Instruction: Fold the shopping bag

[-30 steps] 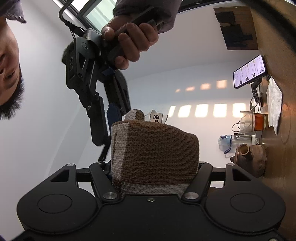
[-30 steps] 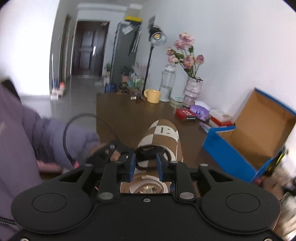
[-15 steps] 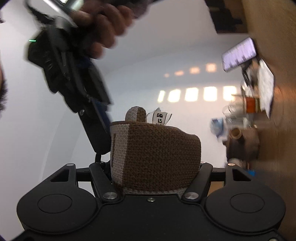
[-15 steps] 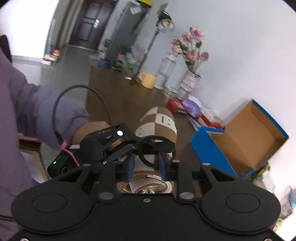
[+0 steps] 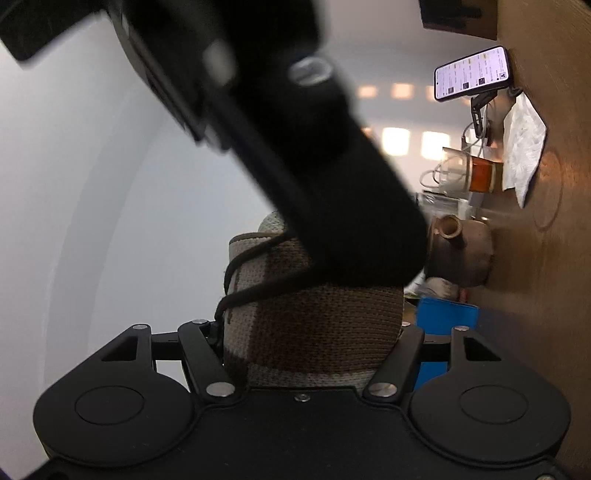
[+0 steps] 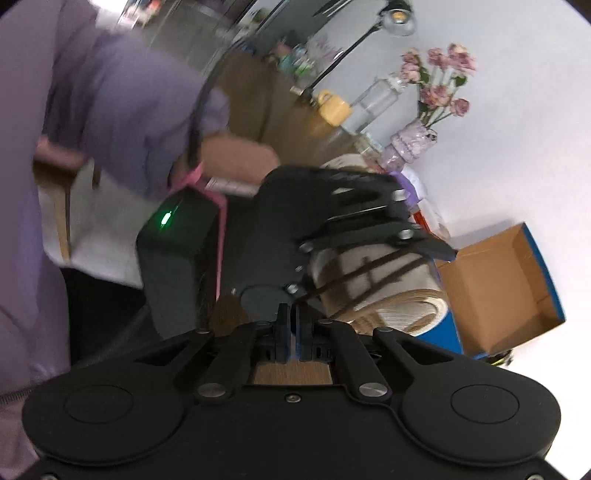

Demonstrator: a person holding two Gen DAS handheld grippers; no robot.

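Item: shopping bag, knitted, brown and cream blocks, rolled into a thick cylinder. Location: held in the air between the jaws of the left gripper, over a wooden table; the pads press its two sides.

Fastening: dark elastic cord, looped slantwise over the roll; in the right wrist view two strands cross the roll toward the right gripper, whose jaws are closed together. Whether the cord's end is pinched there cannot be told.

Orientation: long axis runs away from the left camera, along the gripper's fingers. The coiled end faces the right camera, at the right of that view.

Surroundings: blue-sided cardboard box, open, just beyond the roll; vase of pink flowers, yellow mug and lamp farther off. Phone on stand, glass of tea, clay teapot.

Risks, judged: cord may slip off the rounded end if pulled aslant, letting the layers spring loose; a slackened left grip would let the roll unwind or drop.
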